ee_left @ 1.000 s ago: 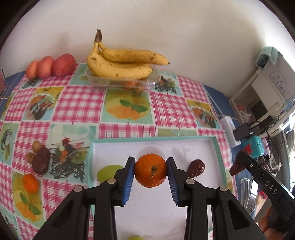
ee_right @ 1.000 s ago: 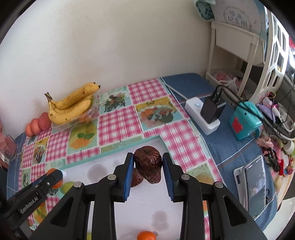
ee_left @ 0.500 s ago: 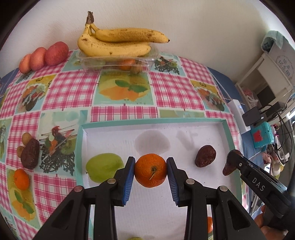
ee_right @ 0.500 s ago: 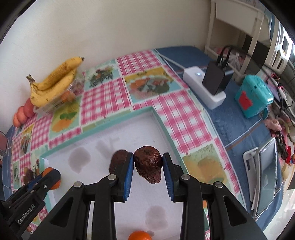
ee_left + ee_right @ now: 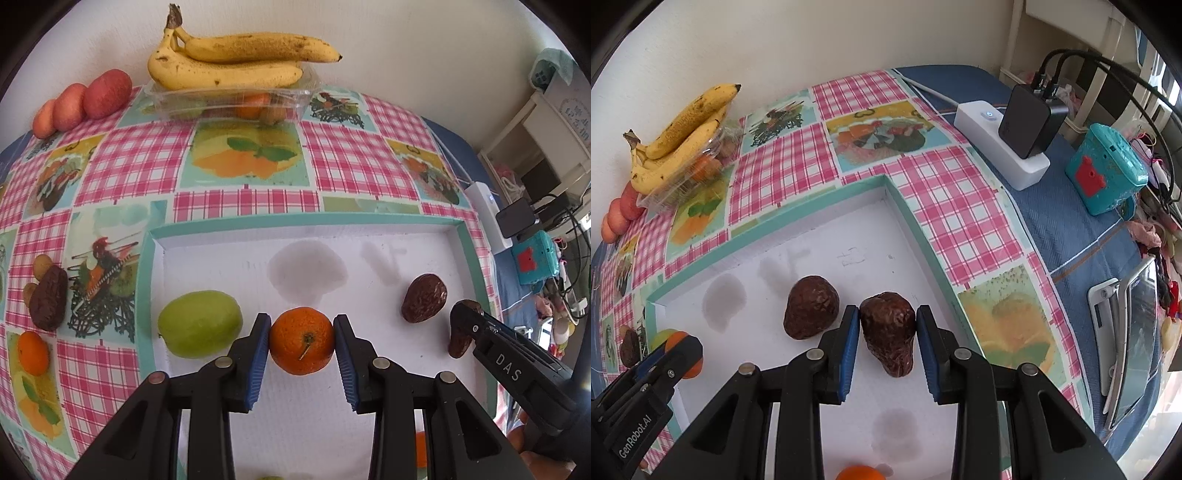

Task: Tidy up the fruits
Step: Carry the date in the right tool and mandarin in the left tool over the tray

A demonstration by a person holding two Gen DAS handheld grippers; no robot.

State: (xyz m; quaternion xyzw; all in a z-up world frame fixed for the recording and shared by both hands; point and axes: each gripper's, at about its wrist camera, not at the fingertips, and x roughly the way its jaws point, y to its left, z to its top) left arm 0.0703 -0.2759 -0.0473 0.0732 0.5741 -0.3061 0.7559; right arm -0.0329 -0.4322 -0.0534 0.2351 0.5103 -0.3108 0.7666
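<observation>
My left gripper point(image 5: 301, 341) is shut on an orange tangerine point(image 5: 301, 340), held low over the white tray point(image 5: 369, 236) with a teal rim. A green fruit point(image 5: 199, 324) lies in the tray to its left and a dark brown fruit point(image 5: 424, 297) to its right. My right gripper point(image 5: 887, 332) is shut on a second dark brown fruit point(image 5: 888, 334), just above the tray floor point(image 5: 827, 254) beside the lying brown fruit point(image 5: 810, 312). The right gripper also shows in the left wrist view point(image 5: 461, 332).
Bananas point(image 5: 229, 64) sit on a clear plastic box point(image 5: 232, 101) at the back wall, with red fruits point(image 5: 83, 101) to the left. A brown fruit point(image 5: 48, 299) and a tangerine point(image 5: 33, 352) lie on the checked cloth left of the tray. A power strip point(image 5: 1001, 147) and teal box point(image 5: 1104, 173) stand right.
Both grippers have come down toward the tray floor with their fruits still held. The right one has moved next to the brown fruit lying in the tray.
</observation>
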